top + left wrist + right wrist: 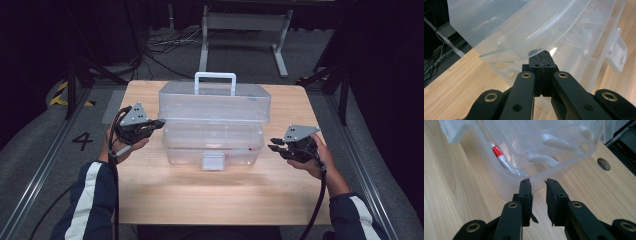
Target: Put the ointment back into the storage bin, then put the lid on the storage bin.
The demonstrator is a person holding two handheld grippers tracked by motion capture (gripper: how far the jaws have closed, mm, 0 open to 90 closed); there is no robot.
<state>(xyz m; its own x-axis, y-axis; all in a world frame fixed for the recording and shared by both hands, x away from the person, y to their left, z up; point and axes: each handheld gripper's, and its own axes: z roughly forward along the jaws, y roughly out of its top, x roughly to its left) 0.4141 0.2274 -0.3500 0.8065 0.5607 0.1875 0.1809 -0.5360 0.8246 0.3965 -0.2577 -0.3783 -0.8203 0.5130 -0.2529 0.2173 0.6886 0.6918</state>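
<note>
Beside clear box, left gripper

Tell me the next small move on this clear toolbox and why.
Probably raise the left tongs a little to swing the lid further back: they sit shut under its edge, the lid is already lifted off the base, and the right tongs stand slightly parted beside the base.

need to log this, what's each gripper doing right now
left gripper: shut, tips at the box lid edge, holding nothing.
right gripper: slightly open, empty.
</note>
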